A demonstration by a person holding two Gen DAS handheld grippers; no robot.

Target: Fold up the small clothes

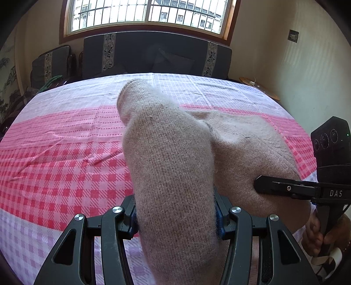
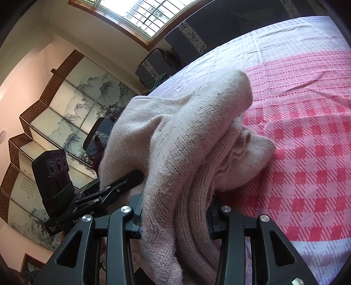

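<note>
A beige knitted garment (image 1: 171, 157) lies partly on the checked tablecloth (image 1: 65, 157), and both grippers lift its near end. My left gripper (image 1: 175, 217) is shut on a thick fold that fills the gap between its blue pads and hides the fingertips. From the right, the right gripper (image 1: 274, 185) reaches in with one black finger against the garment, held by a hand (image 1: 316, 236). In the right wrist view the garment (image 2: 186, 136) is bunched in ribbed folds, with the right gripper (image 2: 175, 221) shut on them. The left gripper (image 2: 118, 186) sits just to its left, under the cloth.
The pink, red and lilac tablecloth (image 2: 307, 136) covers the whole table. A dark sofa (image 1: 153, 54) stands behind the far edge, under a barred window (image 1: 149, 13). A round wooden board (image 1: 258, 87) lies at the far right. A painted folding screen (image 2: 65, 114) stands to the left.
</note>
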